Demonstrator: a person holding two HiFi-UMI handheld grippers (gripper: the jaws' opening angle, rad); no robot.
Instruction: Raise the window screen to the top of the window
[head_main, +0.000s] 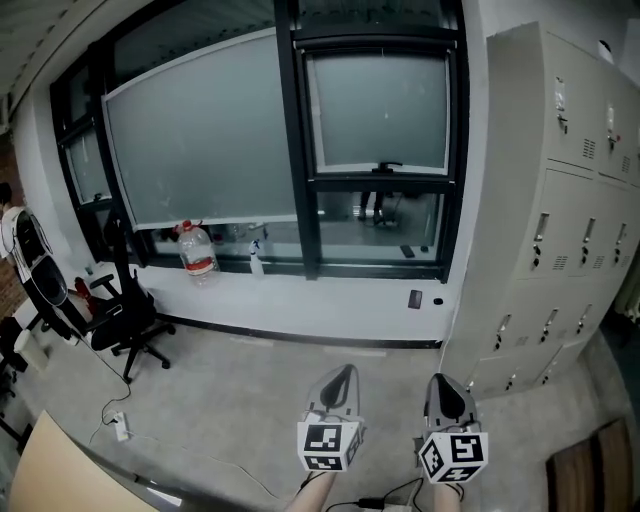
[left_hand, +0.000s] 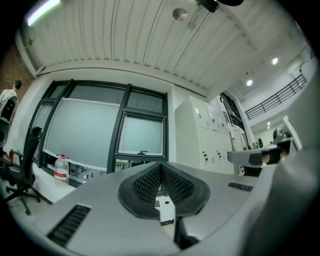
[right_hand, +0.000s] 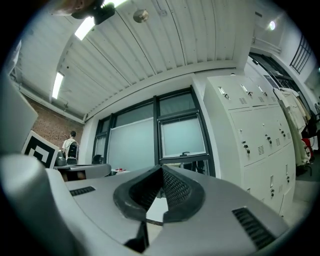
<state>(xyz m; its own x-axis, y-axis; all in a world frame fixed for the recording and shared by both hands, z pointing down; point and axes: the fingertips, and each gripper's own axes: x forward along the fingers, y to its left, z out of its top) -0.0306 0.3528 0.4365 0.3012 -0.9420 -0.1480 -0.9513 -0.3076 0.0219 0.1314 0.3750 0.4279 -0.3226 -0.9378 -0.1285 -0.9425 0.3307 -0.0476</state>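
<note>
The window screen (head_main: 378, 110) is a grey frosted panel in the right black-framed window. Its lower bar with a small black handle (head_main: 388, 165) sits about two thirds of the way down, and clear glass shows below it. The same screen (left_hand: 142, 135) appears in the left gripper view, and the screen (right_hand: 183, 136) also shows in the right gripper view. My left gripper (head_main: 338, 385) and right gripper (head_main: 445, 393) are low in the head view, side by side over the floor and far short of the window. Both are shut with nothing between the jaws, seen on the left gripper (left_hand: 161, 167) and the right gripper (right_hand: 161, 170).
Tall grey lockers (head_main: 560, 200) stand right of the window. A water bottle (head_main: 197, 250) and a spray bottle (head_main: 255, 260) are on the sill. A black office chair (head_main: 120, 310) stands at left, with a power strip (head_main: 122, 425) on the floor. A person (right_hand: 70, 147) stands far off.
</note>
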